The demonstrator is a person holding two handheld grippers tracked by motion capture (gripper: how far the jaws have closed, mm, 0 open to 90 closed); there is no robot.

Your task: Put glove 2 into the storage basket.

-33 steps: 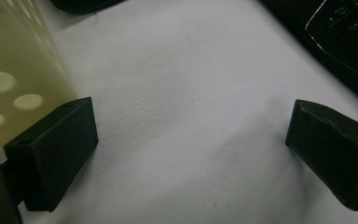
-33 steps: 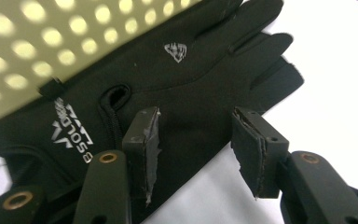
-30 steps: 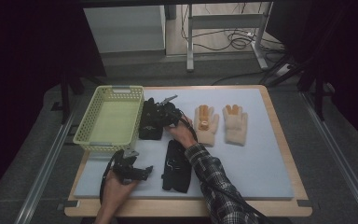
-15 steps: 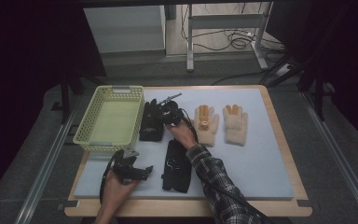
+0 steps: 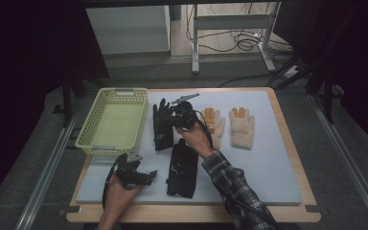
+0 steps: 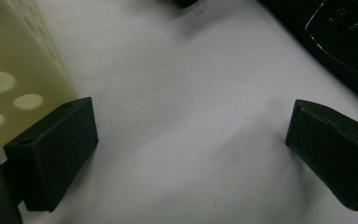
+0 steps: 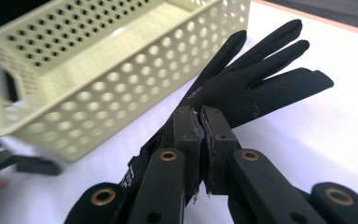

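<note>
The yellow basket (image 5: 110,122) is sitting at centre-left of the high view, likely awaiting gloves. The black glove (image 7: 242,88) is stretching toward the right gripper view's upper right, pinched by the right gripper (image 7: 200,140), its jaws clamping fabric. The left gripper (image 6: 191,140) is resting wide open, holding nothing.

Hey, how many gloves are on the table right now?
4. One black glove beside the basket, pinched by the right gripper; another black glove nearer the person; two tan gloves to the right.
</note>
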